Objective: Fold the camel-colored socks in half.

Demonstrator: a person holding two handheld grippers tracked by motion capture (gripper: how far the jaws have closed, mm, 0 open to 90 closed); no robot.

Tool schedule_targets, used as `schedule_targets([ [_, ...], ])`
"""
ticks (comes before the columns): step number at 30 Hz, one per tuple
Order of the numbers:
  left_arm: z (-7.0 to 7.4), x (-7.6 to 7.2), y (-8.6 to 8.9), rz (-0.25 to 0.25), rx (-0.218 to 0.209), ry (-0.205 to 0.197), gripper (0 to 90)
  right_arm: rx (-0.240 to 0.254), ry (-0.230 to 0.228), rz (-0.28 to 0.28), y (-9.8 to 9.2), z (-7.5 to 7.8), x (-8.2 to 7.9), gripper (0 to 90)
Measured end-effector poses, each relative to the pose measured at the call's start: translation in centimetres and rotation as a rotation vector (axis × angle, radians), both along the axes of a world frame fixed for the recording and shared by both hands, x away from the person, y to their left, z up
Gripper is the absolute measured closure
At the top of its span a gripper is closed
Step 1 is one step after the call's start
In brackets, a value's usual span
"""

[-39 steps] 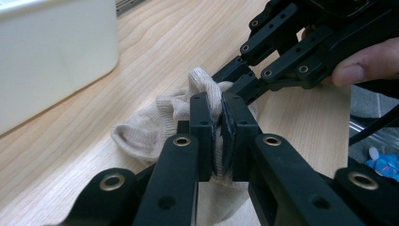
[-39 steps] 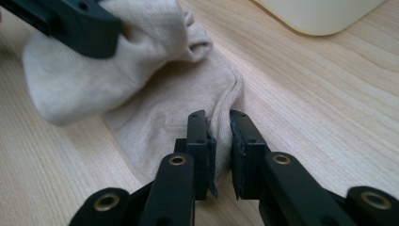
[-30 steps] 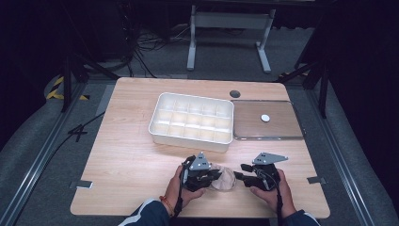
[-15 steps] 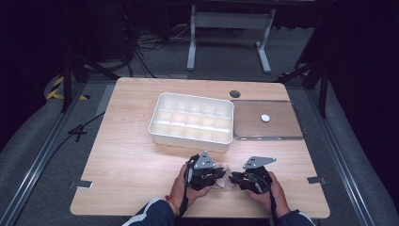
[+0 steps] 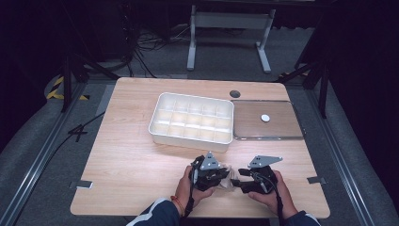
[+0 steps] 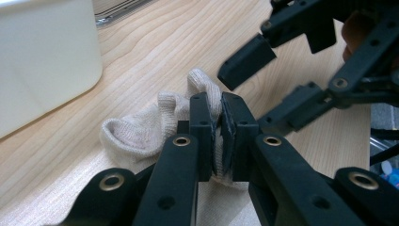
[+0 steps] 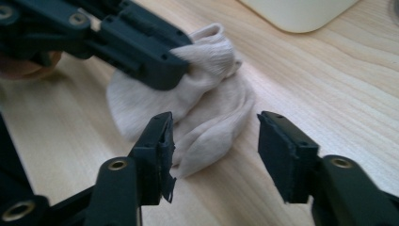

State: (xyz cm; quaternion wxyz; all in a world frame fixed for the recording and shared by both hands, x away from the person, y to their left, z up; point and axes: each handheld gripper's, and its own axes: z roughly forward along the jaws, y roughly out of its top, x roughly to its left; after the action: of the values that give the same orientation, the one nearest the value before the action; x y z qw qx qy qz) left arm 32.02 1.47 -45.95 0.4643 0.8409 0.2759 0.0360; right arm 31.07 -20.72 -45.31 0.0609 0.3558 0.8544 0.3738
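A crumpled beige sock lies on the wooden table near the front edge, between the two hands. My left gripper is shut on a fold of the sock, pinching the fabric between its pads. My right gripper faces it from the right; its jaws have just been opening and now stand apart. The sock lies just ahead of them, and its lower fold reaches into the gap, touching neither pad. In the right gripper view the left gripper grips the sock's upper edge.
A white compartment tray stands in the middle of the table behind the hands. To its right lies a flat clear-rimmed lid with a small white disc on it. A round cable hole sits at the back.
The right gripper drew in toward the sock and the left gripper, then eased back slightly. The left gripper keeps its hold on the sock in the same spot.
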Motion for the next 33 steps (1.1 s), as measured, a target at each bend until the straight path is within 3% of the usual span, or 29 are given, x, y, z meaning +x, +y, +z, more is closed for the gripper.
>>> schedule_targets([
  [2,-0.1,0.1,0.0,-0.002,-0.015,0.016,83.6,0.003,0.012,0.015,0.0,-0.1,-0.1,57.0],
  [4,-0.1,0.1,-0.3,0.007,-0.031,0.036,83.6,-0.028,0.024,0.015,0.2,-0.4,0.0,66.1],
  [7,-0.2,-0.1,-0.9,0.002,-0.028,0.017,83.6,-0.047,0.035,0.034,0.5,-0.9,0.1,72.2],
  [10,-0.6,-0.1,-1.4,0.008,-0.020,0.022,81.8,-0.047,0.032,0.040,0.6,-1.0,0.1,72.8],
  [12,-0.7,0.1,-1.6,0.005,-0.047,0.040,68.3,-0.039,0.036,0.036,0.5,-1.2,0.1,71.4],
  [16,1.4,-0.3,-0.4,-0.021,-0.082,-0.036,49.2,-0.049,0.034,0.026,0.3,-1.1,0.1,66.8],
  [19,2.5,-0.2,1.0,-0.035,-0.092,-0.041,53.9,-0.045,0.038,0.022,0.2,-1.2,0.2,66.6],
  [20,2.7,-0.1,1.6,-0.048,-0.091,-0.025,53.9,-0.044,0.040,0.022,0.2,-1.2,0.2,66.2],
  [23,2.2,-0.2,3.1,-0.080,-0.050,-0.009,68.7,-0.052,0.033,0.012,0.2,-1.1,0.2,59.5],
  [27,0.1,-0.7,3.2,-0.114,0.034,-0.002,76.4,-0.055,0.014,0.021,-0.3,-0.2,0.1,51.8],
  [28,-0.7,-1.0,2.7,-0.127,0.060,-0.006,76.6,-0.038,-0.001,0.022,-0.6,0.4,-0.1,51.0],
  [29,-0.7,-1.0,2.7,-0.127,0.060,-0.006,76.5,-0.038,-0.001,0.022,-0.6,0.4,-0.1,51.0],
  [31,-1.1,-1.2,2.2,-0.137,0.092,-0.016,76.5,0.014,-0.031,0.008,-1.1,1.4,-0.3,51.7],
  [33,-1.4,-1.3,2.0,-0.142,0.125,-0.029,77.2,0.061,-0.093,-0.011,-1.3,2.6,-0.7,57.9],
])
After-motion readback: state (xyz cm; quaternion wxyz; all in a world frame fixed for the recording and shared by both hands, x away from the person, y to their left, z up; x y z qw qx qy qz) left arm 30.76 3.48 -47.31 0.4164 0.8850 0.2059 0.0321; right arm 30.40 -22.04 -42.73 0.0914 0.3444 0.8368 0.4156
